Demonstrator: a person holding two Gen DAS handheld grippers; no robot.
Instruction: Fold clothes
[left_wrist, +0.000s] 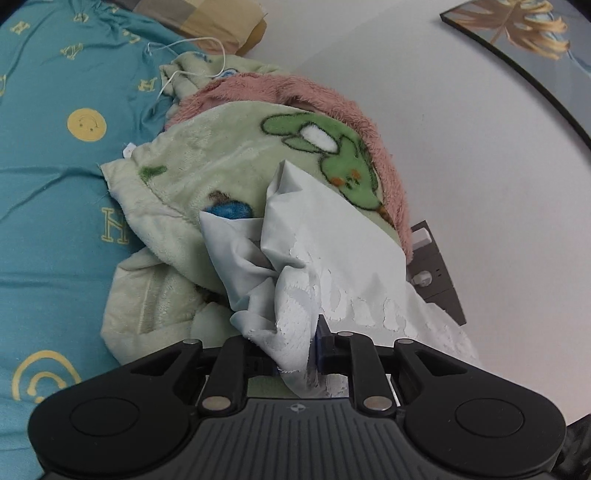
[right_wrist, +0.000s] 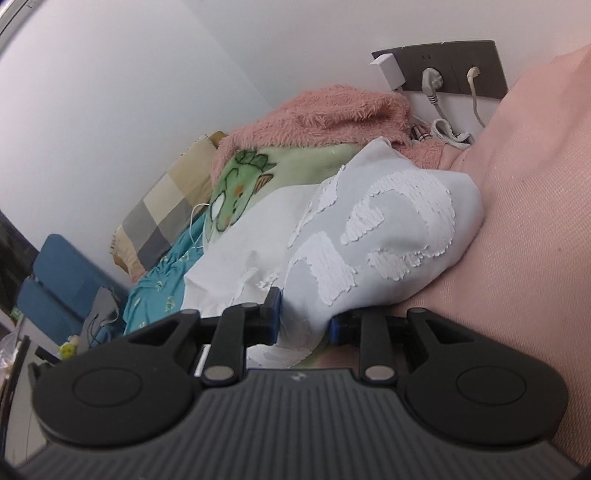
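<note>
A pale grey-white garment (left_wrist: 332, 266) with raised white lettering lies bunched on a heap of bedding. My left gripper (left_wrist: 295, 350) is shut on a fold of this garment, with cloth pinched between its blue pads. In the right wrist view the same garment (right_wrist: 369, 229) fills the middle. My right gripper (right_wrist: 304, 321) has its jaws on either side of a hanging fold of the garment and grips it.
Under the garment lie a green cartoon-print blanket (left_wrist: 229, 158) and a fuzzy pink blanket (left_wrist: 295, 88). A teal sheet (left_wrist: 55, 166) covers the bed at left. A pink cover (right_wrist: 517, 221) is at right. A wall socket panel (right_wrist: 443, 70) with plugs and a checked pillow (right_wrist: 166, 218) sit behind.
</note>
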